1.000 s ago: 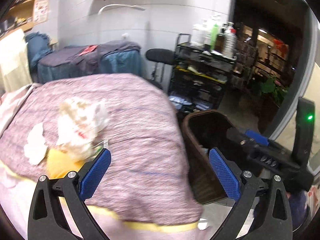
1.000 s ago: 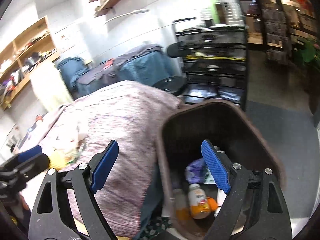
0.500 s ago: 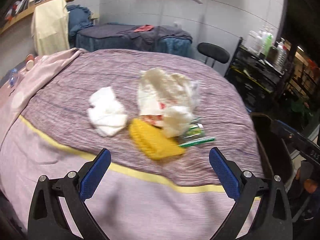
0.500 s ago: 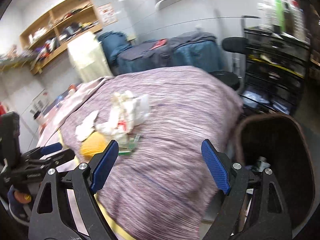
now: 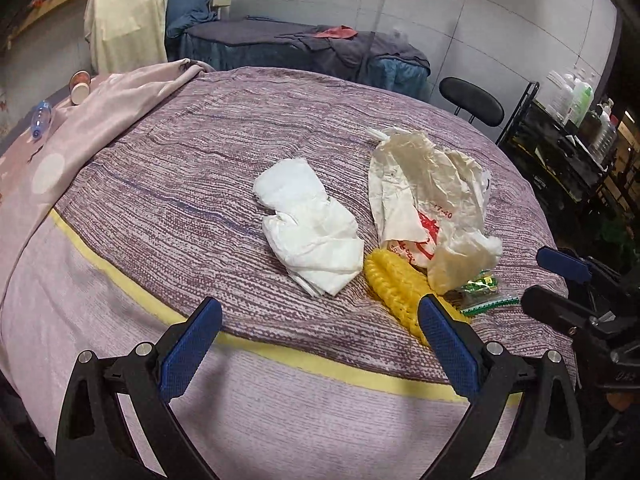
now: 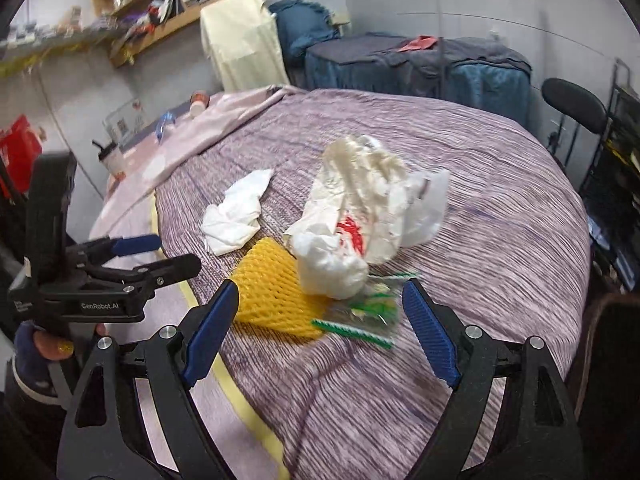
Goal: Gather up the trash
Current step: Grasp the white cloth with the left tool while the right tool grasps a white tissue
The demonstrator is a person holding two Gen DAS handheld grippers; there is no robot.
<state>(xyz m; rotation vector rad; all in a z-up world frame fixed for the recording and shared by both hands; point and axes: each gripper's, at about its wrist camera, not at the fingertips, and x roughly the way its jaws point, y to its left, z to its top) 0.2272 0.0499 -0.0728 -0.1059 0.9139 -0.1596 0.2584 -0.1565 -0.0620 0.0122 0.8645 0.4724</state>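
On the purple striped bed cover (image 5: 200, 168) lie a crumpled white tissue (image 5: 308, 232), a crumpled plastic bag with red print (image 5: 424, 204), a yellow foam net (image 5: 400, 284) and a green wrapper (image 5: 484, 294). My left gripper (image 5: 320, 340) hangs open over the bed's near edge, below the tissue, holding nothing. My right gripper (image 6: 320, 328) is wide apart with its jaws closing. The yellow net (image 6: 272, 288) and green wrapper (image 6: 368, 312) lie just ahead between its fingers, untouched. The bag (image 6: 360, 220) and tissue (image 6: 236, 216) lie beyond. Each gripper shows in the other's view, the right gripper (image 5: 560, 276) and the left gripper (image 6: 160, 256).
A dark brown trash bin (image 6: 612, 360) stands at the bed's right side. A black stool (image 5: 472, 100) and a black rack with bottles (image 5: 560, 152) stand beyond. A paper cup (image 5: 80, 86) and a plastic bottle (image 5: 40, 120) lie at the far left.
Both grippers have swung left, away from the bin and toward the trash on the bed. The right view held the bin's contents a second ago and now faces the pile.
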